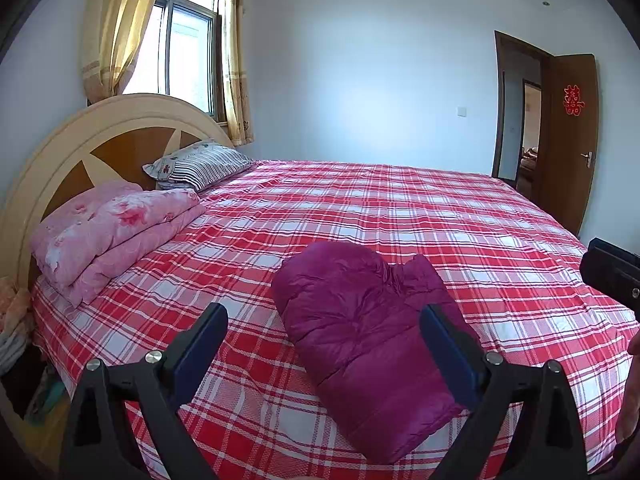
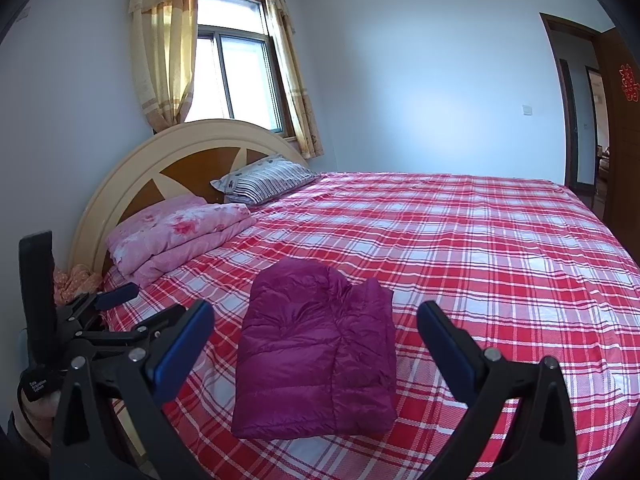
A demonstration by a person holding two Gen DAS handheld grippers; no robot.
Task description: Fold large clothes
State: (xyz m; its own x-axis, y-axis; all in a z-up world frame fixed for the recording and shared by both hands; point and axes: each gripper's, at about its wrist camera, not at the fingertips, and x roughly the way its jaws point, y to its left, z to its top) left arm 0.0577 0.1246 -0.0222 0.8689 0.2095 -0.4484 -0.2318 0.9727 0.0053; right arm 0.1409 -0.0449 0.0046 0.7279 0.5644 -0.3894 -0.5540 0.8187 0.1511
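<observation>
left gripper (image 1: 324, 344) jaws spread wide holding nothing, right gripper (image 2: 316, 344) gaping too, folded purple puffer jacket (image 2: 320, 356) lower centre on plaid bed (image 2: 480, 248), pink quilt (image 2: 176, 232) left

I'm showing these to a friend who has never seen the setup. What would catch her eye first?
The purple jacket, folded into a puffy bundle on the near part of the red plaid bed. Then the open left tongs and right tongs, framing it without touching. Behind, a folded pink quilt lies by the headboard.
</observation>
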